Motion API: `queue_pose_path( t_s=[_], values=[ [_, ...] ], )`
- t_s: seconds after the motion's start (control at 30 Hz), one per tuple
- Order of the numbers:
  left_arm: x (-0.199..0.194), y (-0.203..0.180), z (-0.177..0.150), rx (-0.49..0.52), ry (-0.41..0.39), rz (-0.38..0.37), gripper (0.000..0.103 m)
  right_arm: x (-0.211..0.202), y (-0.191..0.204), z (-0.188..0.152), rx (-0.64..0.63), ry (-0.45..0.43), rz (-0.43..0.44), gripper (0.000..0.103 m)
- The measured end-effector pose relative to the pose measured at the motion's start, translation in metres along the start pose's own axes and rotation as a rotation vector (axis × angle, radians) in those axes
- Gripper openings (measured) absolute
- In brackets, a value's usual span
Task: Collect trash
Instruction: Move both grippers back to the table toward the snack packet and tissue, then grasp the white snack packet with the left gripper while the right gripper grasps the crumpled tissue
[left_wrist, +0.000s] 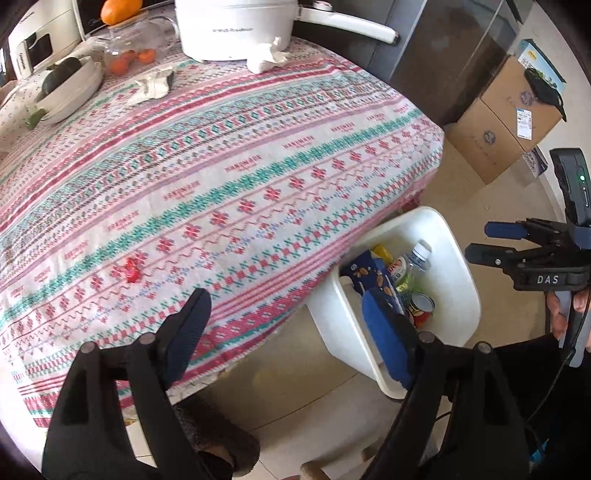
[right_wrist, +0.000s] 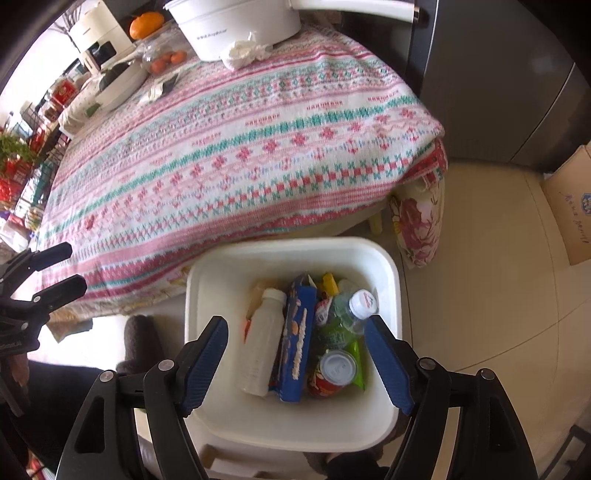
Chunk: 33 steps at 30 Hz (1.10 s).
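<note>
**Bin loaded beside the table, both grippers released**

Your white bin (right_wrist: 384, 273) sits on the floor just off the table's near edge. In it lie a milky bottle (right_wrist: 260, 347), a blue carton (right_wrist: 297, 343), a clear capped bottle (right_wrist: 360, 306), a red can (right_wrist: 332, 373) and green wrapping. More trash waits on the patterned tablecloth (left_wrist: 258, 155): a small red wrapper (left_wrist: 131, 271) near your side, a crumpled tissue (left_wrist: 266, 59) against the white cooker (left_wrist: 236, 29), and a torn pale packet (left_wrist: 153, 86) beside a white bowl (left_wrist: 70, 92).

Your right gripper (right_wrist: 297, 365) hangs over the bin, jaws spread, nothing between them. Your left gripper (left_wrist: 291, 332) is also released and empty, straddling the table edge.

The middle of the cloth is open. To the right, cardboard boxes (left_wrist: 506, 122) and a dark cabinet narrow the floor. The bin's near wall is partly hidden behind the fingers, and what lies beneath the carton cannot be made out.
</note>
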<state>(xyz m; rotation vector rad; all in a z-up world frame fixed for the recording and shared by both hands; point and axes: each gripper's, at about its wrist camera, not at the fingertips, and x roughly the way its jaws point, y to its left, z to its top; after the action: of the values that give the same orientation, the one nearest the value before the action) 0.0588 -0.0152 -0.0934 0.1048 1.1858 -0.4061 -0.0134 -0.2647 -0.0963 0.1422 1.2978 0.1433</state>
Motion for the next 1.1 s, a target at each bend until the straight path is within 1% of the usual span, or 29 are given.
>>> queue_pose_path(
  t_s=[0.13, 0.2, 0.33, 0.4, 0.5, 0.63, 0.77, 0.87, 0.97, 1.1],
  values=[
    [-0.003, 0.027, 0.02, -0.01, -0.067, 0.126, 0.084, -0.006, 0.007, 0.022, 0.027, -0.034, 0.018, 0.079],
    [0.0, 0.041, 0.033, -0.012, -0.089, 0.17, 0.084, -0.008, 0.013, 0.037, 0.026, -0.065, 0.012, 0.08],
    [0.014, 0.076, 0.059, -0.028, -0.114, 0.2, 0.084, -0.003, 0.027, 0.066, 0.006, -0.12, -0.03, 0.084],
    [0.022, 0.095, 0.072, -0.051, -0.135, 0.217, 0.084, 0.006, 0.033, 0.083, 0.001, -0.124, -0.026, 0.084],
    [0.04, 0.122, 0.095, -0.097, -0.164, 0.201, 0.084, 0.021, 0.041, 0.109, 0.003, -0.153, -0.043, 0.084],
    [0.068, 0.151, 0.125, -0.154, -0.15, 0.156, 0.084, 0.043, 0.052, 0.143, 0.003, -0.23, -0.05, 0.084],
    [0.089, 0.166, 0.15, -0.201, -0.194, 0.12, 0.084, 0.062, 0.062, 0.174, -0.011, -0.297, -0.069, 0.084],
    [0.102, 0.165, 0.168, -0.192, -0.23, 0.12, 0.084, 0.075, 0.064, 0.195, -0.001, -0.338, -0.063, 0.084],
    [0.114, 0.164, 0.185, -0.166, -0.257, 0.144, 0.084, 0.083, 0.066, 0.214, 0.022, -0.378, -0.057, 0.084],
    [0.131, 0.165, 0.198, -0.155, -0.272, 0.16, 0.084, 0.094, 0.071, 0.239, 0.041, -0.415, -0.054, 0.084]
  ],
)
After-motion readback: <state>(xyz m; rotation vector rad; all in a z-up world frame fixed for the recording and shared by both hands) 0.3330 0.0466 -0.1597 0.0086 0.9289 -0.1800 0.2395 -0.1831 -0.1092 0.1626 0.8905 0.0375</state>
